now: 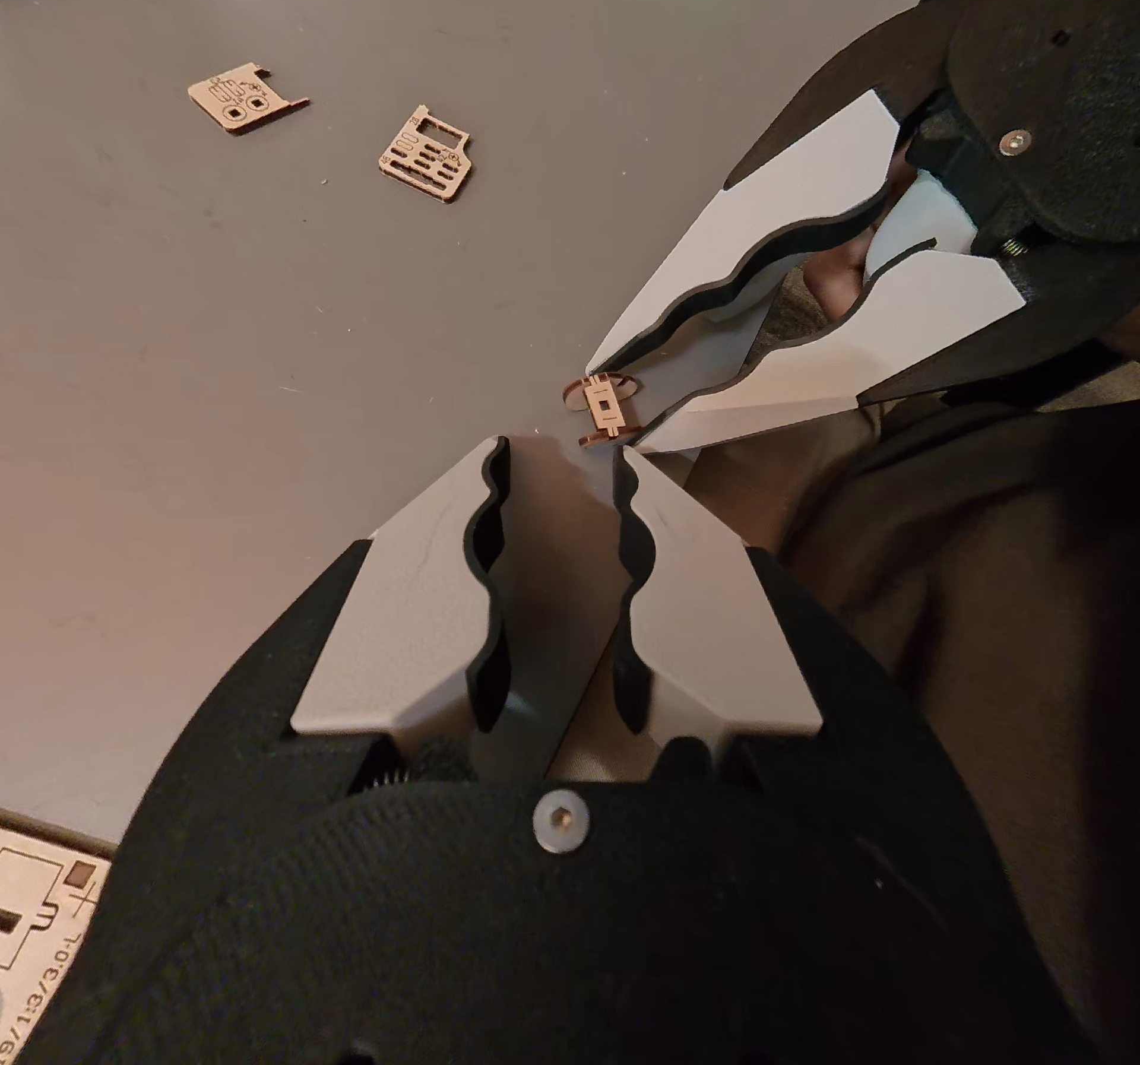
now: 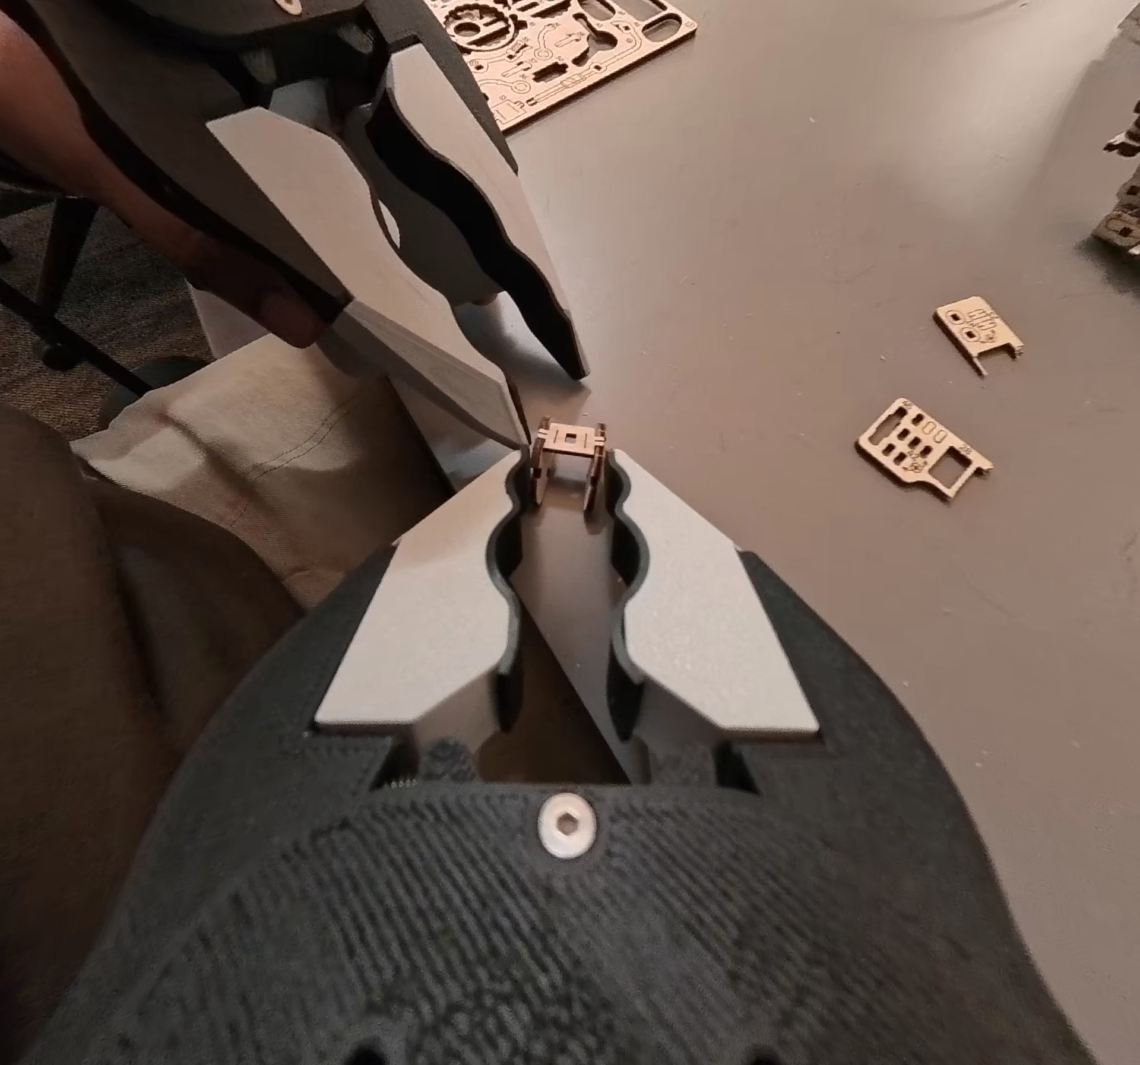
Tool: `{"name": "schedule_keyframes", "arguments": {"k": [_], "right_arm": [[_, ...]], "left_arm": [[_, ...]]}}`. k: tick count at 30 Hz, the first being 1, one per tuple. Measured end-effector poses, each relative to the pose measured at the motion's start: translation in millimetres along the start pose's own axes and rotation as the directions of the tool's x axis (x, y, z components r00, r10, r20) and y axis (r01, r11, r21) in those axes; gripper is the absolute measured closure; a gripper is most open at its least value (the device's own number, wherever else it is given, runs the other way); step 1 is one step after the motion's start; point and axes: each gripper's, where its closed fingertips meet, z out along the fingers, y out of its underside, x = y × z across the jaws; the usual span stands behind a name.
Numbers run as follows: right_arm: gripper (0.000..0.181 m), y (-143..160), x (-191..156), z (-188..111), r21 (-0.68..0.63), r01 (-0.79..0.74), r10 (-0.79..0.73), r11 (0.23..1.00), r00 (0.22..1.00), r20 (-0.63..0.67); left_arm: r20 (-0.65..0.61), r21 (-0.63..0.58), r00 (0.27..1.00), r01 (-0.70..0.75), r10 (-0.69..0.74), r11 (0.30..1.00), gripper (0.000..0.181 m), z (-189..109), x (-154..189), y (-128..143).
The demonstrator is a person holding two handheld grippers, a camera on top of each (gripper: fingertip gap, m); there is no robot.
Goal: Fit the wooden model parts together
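1. Looking along the left hand-held gripper in the left wrist view, its jaws stand moderately apart with nothing between them, the tips hovering just short of the wooden assembly. I judge it is kept empty and close so it can steady or press the piece. The right hand-held gripper comes in from the right and pinches the assembly at its tips, above the near edge of the grey table. The assembly is tiny: a pale square plate with a small square hole, slotted between two oval side discs. Two loose flat wooden parts, a notched plate and a slotted plate, lie well apart from it on the table.

2. In the right wrist view, the right gripper is closed to a narrow gap on the assembly, one fingertip against each disc, probably squeezing the discs onto the plate's tabs. The left gripper reaches in from the upper left, one fingertip just beside the left disc; whether it touches is unclear. A cut-out wooden sheet lies farther back.
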Motion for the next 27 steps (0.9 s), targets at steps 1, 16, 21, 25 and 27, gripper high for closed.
{"name": "schedule_keyframes", "arguments": {"k": [1, 16, 21, 25, 27], "right_arm": [[0.159, 0, 0, 0, 0.000, 0.001, -0.001, 1.000, 1.000, 0.000], [0.159, 0, -1, 0, -0.001, 0.008, -0.008, 1.000, 1.000, 0.000], [0.159, 0, -1, 0, -0.001, 0.010, -0.010, 1.000, 1.000, 0.000], [0.159, 0, -1, 1, 0.000, 0.011, -0.011, 1.000, 1.000, 0.001], [0.159, 0, -1, 1, 0.001, 0.012, -0.012, 1.000, 1.000, 0.001]], "left_arm": [[-0.003, 0.000, 1.000, 0.002, -0.002, 1.000, 0.149, 0, 0, 0], [-0.121, 0.048, 0.949, 0.298, -0.290, 0.953, 0.149, 3, -1, -15], [-0.101, 0.036, 0.961, 0.262, -0.258, 0.964, 0.154, 7, 2, -14], [-0.110, 0.042, 0.957, 0.274, -0.268, 0.961, 0.156, 6, 2, -14], [-0.112, 0.049, 0.961, 0.261, -0.254, 0.964, 0.157, 6, 2, -14]]}}
